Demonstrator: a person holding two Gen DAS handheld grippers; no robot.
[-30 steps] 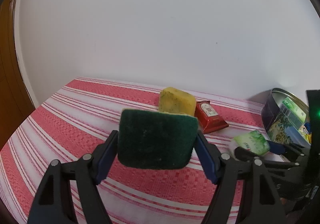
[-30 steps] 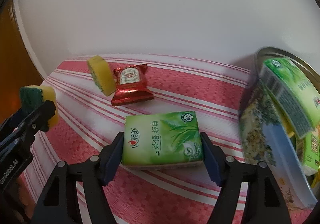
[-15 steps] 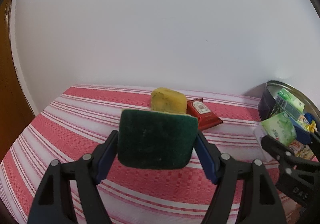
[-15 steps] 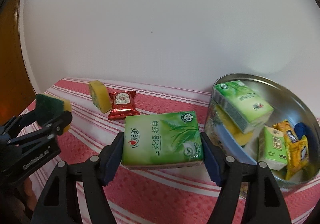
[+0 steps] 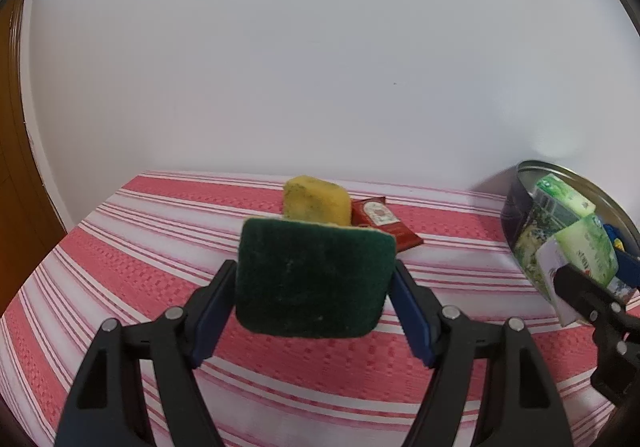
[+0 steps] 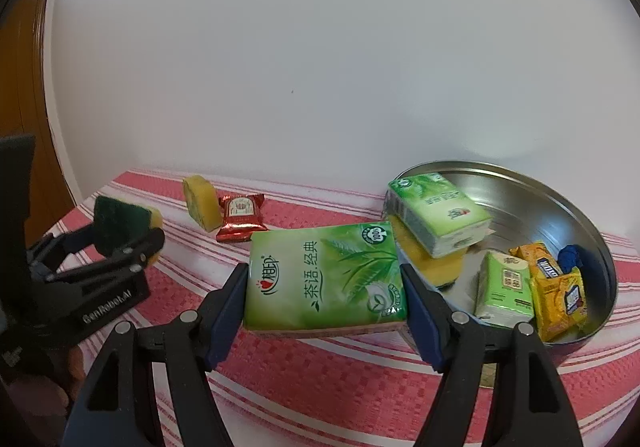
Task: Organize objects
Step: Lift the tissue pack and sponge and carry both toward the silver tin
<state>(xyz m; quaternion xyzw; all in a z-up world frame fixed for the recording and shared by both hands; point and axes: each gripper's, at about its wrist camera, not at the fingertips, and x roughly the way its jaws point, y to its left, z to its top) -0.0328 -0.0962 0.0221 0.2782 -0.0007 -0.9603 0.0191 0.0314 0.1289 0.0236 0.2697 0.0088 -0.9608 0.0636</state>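
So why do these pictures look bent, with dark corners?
Fisheye lenses: in the left wrist view the red-and-white striped tablecloth bows and black rims the frame; in the right wrist view the round metal tin warps and its near side blurs.

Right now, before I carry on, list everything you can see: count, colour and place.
Tissue pack: one, green, held in the right gripper.
Sponge: one, green scouring face with a yellow back, held in the left gripper.
Loose sponge: one, yellow, on the cloth beside the red packet.
Snack packet: one, red, on the cloth.
Tin: one, round, metal, at the right; it holds two green tissue packs, a yellow sponge, yellow packets and something blue.
Tablecloth: one, red and white stripes.
Wall: white, behind.
Left gripper: black, blue pads.
Right gripper: the same.
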